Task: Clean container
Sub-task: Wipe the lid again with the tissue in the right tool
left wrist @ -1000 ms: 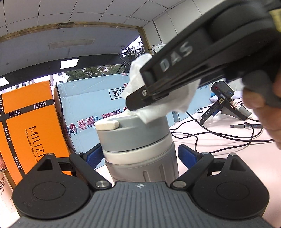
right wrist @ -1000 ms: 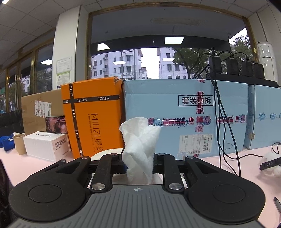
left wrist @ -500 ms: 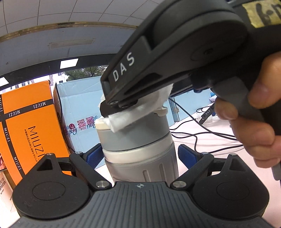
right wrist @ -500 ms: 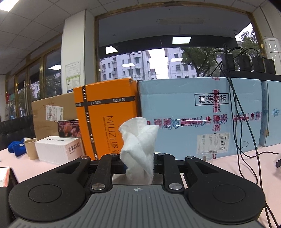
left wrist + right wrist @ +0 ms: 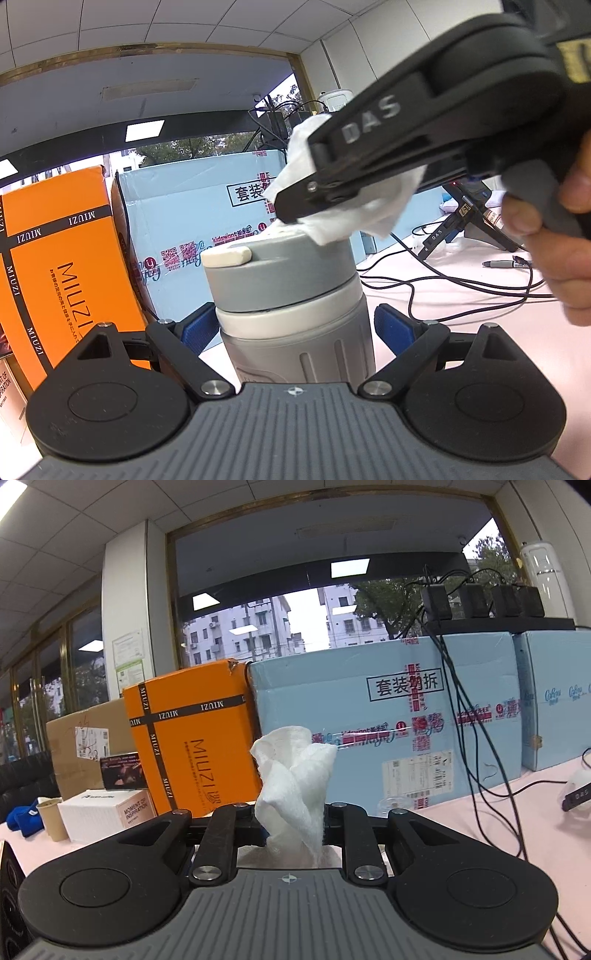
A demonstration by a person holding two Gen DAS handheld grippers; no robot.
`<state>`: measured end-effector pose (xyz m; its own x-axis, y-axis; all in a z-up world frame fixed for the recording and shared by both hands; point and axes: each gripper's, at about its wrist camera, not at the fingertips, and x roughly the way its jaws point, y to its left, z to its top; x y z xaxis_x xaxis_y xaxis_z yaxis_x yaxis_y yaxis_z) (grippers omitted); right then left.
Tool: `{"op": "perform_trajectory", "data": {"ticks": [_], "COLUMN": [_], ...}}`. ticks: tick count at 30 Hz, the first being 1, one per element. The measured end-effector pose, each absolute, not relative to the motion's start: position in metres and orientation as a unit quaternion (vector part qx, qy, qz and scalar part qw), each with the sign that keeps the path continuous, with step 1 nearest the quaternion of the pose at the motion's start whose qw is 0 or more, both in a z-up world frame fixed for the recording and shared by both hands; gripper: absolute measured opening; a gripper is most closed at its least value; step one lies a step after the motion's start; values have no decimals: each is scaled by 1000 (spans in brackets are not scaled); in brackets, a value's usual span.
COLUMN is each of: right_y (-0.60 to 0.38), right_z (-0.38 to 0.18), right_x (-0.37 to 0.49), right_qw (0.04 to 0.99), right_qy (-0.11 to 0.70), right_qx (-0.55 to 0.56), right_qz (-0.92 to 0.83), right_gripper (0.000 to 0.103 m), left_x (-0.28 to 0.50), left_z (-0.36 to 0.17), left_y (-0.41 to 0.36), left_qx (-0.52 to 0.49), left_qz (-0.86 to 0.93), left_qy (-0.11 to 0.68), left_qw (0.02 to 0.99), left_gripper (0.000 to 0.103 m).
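Note:
A grey container (image 5: 295,321) with a grey lid (image 5: 280,269) and a white tab stands upright between the blue pads of my left gripper (image 5: 295,328), which is shut on its body. My right gripper (image 5: 291,210) comes in from the upper right, shut on a crumpled white cloth (image 5: 354,210) that rests on the right part of the lid. In the right wrist view the cloth (image 5: 295,790) sticks up between the closed fingers of the right gripper (image 5: 291,812); the container is hidden there.
An orange MIUZI box (image 5: 55,266) and a light blue carton (image 5: 192,214) stand close behind the container. Black cables (image 5: 443,284), a marker pen (image 5: 506,263) and another gripper device (image 5: 469,214) lie on the pink table (image 5: 461,317) at right. A white box (image 5: 103,812) and paper cup (image 5: 51,818) sit far left.
My right gripper with the cloth swept left across the lid, then back to the right; the cloth now rests on the lid's right part. The left gripper and container stayed still.

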<state>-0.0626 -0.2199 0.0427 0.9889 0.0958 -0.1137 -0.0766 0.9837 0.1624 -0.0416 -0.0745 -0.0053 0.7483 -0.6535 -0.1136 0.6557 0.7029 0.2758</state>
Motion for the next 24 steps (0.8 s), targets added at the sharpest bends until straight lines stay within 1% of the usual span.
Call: {"op": "perform_trajectory", "data": {"ticks": [6, 11, 17, 24], "right_y": [-211, -200, -207, -224], "right_z": [44, 44, 42, 41], "right_x": [-76, -64, -49, -59], "right_qw": [991, 989, 987, 989], "right_qy": [55, 57, 57, 47], "right_qx": [88, 91, 120, 134], "right_qz": [81, 103, 87, 51], "right_gripper": [18, 18, 17, 18], "left_x": [-42, -42, -42, -42], "left_z": [-6, -5, -6, -6], "left_y": [-75, -74, -74, -74], "left_qx": [151, 149, 149, 149], "left_qz": [-355, -356, -357, -356], "left_qy": [3, 4, 5, 6], "left_qw": [923, 923, 922, 922], "left_gripper": [90, 90, 90, 90]}}
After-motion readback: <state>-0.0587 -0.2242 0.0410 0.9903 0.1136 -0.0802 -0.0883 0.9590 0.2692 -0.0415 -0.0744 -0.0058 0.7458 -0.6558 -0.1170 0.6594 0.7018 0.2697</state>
